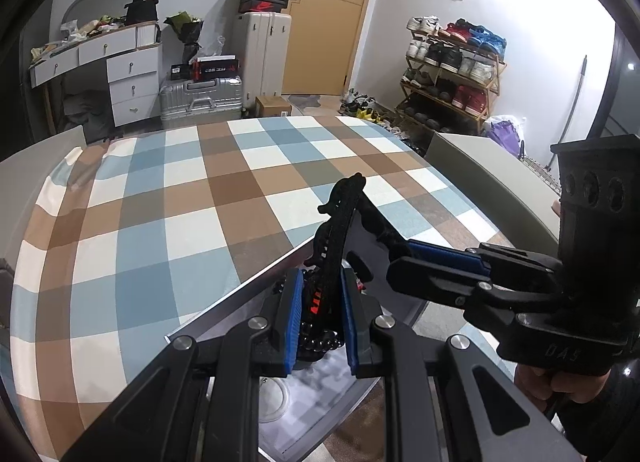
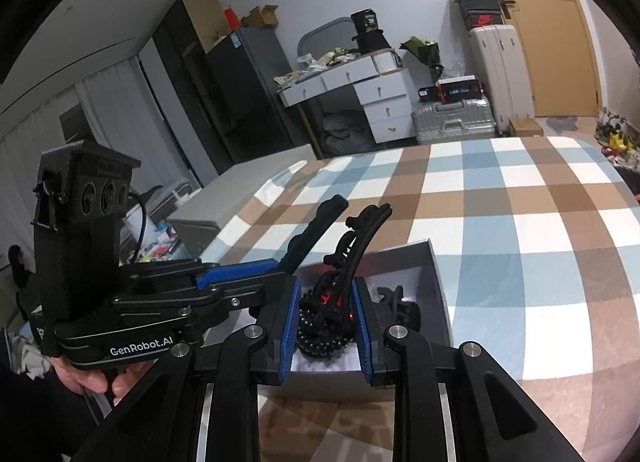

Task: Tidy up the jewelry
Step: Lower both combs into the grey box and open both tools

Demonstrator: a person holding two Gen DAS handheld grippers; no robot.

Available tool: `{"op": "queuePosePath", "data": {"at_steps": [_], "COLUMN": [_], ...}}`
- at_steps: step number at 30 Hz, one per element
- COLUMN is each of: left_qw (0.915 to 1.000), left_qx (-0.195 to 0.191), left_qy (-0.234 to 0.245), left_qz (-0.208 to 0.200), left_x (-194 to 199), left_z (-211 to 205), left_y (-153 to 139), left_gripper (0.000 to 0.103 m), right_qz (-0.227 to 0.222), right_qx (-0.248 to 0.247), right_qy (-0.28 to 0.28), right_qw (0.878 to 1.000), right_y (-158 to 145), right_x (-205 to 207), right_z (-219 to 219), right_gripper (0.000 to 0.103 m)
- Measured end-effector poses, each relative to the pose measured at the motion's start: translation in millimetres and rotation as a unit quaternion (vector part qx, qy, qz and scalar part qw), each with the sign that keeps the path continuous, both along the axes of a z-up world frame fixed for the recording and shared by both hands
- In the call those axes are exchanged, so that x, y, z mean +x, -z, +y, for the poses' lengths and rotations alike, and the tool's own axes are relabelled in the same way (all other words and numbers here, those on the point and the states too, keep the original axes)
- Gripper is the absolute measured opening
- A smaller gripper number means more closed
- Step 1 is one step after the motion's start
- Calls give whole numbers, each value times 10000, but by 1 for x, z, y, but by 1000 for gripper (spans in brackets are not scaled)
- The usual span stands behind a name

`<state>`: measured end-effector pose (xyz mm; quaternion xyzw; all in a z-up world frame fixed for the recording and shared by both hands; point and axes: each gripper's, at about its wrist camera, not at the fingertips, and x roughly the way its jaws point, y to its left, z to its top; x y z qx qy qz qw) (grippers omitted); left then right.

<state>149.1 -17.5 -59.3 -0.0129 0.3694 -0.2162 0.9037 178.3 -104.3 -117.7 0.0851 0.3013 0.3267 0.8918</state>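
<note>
A grey open box (image 2: 438, 286) lies on the checked tablecloth; it also shows in the left wrist view (image 1: 240, 286). A black curved hair clip (image 1: 340, 214) and a black bead bracelet (image 1: 320, 336) are over the box. My left gripper (image 1: 320, 314) is shut on the hair clip, blue pads on both sides. My right gripper (image 2: 326, 314) has pads around the same clip (image 2: 356, 246) and the bracelet (image 2: 320, 336) with small gaps. In the left wrist view its fingers (image 1: 440, 262) reach in from the right onto another black clip part (image 1: 376, 222). Another black item (image 2: 400, 302) lies in the box.
The checked table (image 1: 160, 202) stretches ahead. Grey blocks stand at its edges (image 1: 480, 166) (image 2: 240, 198). Beyond are a white desk (image 1: 120, 62), suitcases (image 1: 208, 98), a shoe rack (image 1: 452, 74) and a door (image 1: 328, 2).
</note>
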Motion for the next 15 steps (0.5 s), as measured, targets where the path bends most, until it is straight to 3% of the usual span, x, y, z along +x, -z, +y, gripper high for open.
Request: {"op": "queuePosePath", "data": {"at_steps": [9, 15], "left_qw": [9998, 9997], "left_qx": [-107, -58], "left_qy": [173, 226], "left_qz": [61, 32], "left_x": [3, 7], "left_z": [-1, 0], "left_y": [4, 6], "left_gripper": [13, 17], "right_qz": [6, 14], "right_qx": [196, 75], "right_qy": [69, 190], "right_qw": [9998, 9998], "right_y": [-1, 4], "right_x": [-6, 0], "right_z": [3, 3], "right_gripper": [24, 27]}}
